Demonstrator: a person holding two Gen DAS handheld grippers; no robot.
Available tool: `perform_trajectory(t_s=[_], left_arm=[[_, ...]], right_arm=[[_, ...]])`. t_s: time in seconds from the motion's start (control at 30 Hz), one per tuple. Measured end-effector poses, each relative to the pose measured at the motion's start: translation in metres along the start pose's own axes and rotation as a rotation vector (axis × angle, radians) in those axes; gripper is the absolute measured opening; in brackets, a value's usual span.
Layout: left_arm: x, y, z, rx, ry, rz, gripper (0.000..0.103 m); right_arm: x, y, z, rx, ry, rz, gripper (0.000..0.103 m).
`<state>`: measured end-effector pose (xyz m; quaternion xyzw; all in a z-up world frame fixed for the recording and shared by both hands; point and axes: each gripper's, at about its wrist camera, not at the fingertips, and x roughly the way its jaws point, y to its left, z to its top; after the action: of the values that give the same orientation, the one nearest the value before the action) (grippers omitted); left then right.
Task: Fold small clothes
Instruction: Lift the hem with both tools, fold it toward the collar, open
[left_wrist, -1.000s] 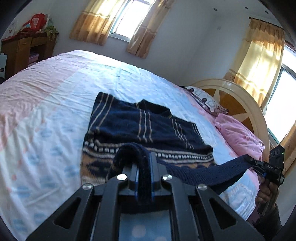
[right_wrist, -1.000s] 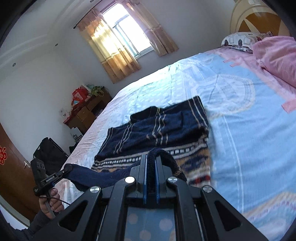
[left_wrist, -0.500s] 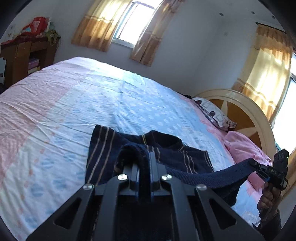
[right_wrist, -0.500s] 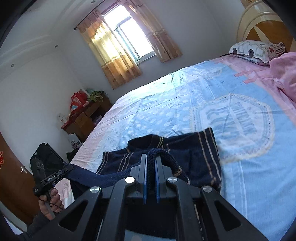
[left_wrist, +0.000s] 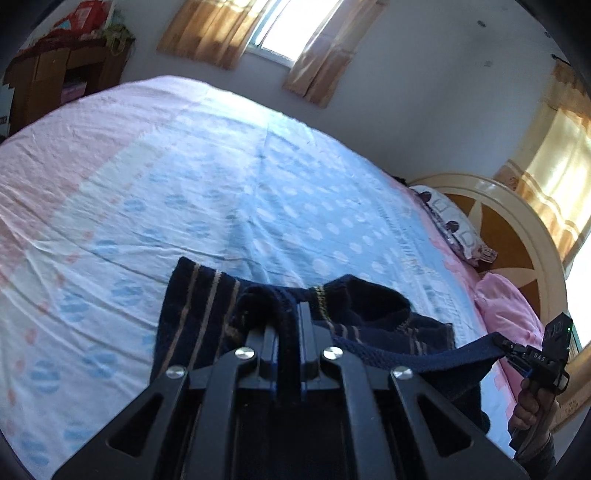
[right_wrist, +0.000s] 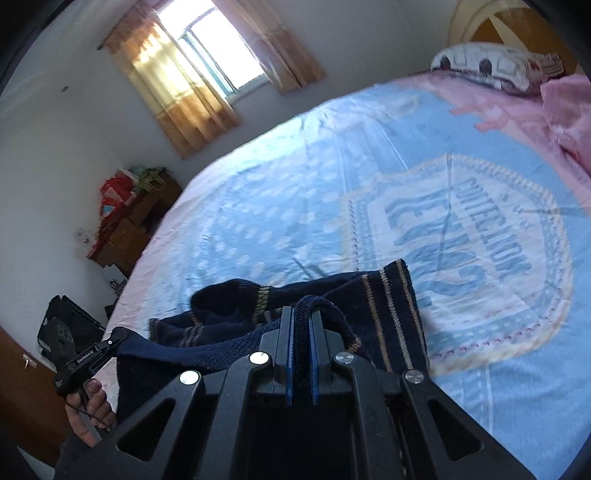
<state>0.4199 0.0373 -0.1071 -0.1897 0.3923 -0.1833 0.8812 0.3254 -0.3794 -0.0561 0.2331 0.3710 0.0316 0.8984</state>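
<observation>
Bedroom, bed (left_wrist: 258, 177) | sweater (left_wrist: 192, 310) near edge, hem lifted over body | left gripper (left_wrist: 288, 325), right gripper (right_wrist: 301, 332) each pinching a hem corner | soft, floppy knit; hold the thick ribbed hem, keep it taut

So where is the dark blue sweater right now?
The sweater lies low in both views on the blue bedsheet, its near hem pinched between the left gripper and right gripper.

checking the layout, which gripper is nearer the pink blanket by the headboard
Right. The right gripper, clamping the sweater hem, is beside the pink blanket; the left gripper holds the hem's other end, away from it.
</observation>
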Motion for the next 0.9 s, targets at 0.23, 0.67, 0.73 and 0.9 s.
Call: perform_trajectory(t_s=[0.23, 0.67, 0.73, 0.9], left_arm=[[0.039, 0.022, 0.006, -0.093, 0.067, 0.029, 0.012], [0.016, 0.053, 0.005, -0.254, 0.020, 0.055, 0.071], [-0.003, 0.060, 0.006, -0.280, -0.064, 0.113, 0.082], [-0.019, 0.061, -0.011, -0.269, -0.016, 0.208, 0.082]], right_arm=[[0.055, -0.027, 0.022, 0.089, 0.072, -0.008, 0.006], [0.066, -0.071, 0.012, 0.173, 0.084, -0.101, 0.036], [0.053, -0.062, 0.005, 0.109, 0.074, -0.123, 0.036], [0.023, -0.034, -0.019, -0.052, 0.070, -0.153, 0.036]])
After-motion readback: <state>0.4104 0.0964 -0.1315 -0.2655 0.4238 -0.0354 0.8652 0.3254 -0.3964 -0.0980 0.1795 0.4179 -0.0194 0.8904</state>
